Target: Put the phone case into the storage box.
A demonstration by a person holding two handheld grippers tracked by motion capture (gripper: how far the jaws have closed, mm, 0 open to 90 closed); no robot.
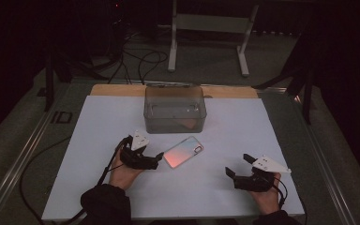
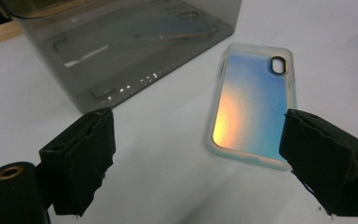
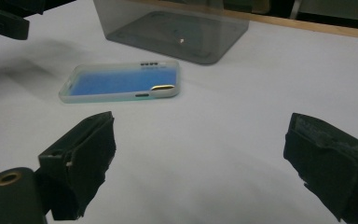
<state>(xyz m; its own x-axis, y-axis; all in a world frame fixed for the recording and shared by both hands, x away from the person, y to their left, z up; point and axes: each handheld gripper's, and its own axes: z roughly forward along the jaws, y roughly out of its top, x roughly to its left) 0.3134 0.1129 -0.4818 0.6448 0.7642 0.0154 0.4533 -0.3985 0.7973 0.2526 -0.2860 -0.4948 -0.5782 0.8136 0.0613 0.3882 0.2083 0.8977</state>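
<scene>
I see a dim room: grey floor (image 1: 206,65), black cables (image 1: 140,61), a white stand (image 1: 208,23) behind the white-topped table (image 1: 243,126).

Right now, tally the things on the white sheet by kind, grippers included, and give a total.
Phone case, iridescent, lying flat: 1
Clear grey bin, standing behind the case: 1
Hand-held grippers, both with jaws open and holding nothing: 2, the left gripper beside the case, the right gripper apart from it
Total: 4
</scene>
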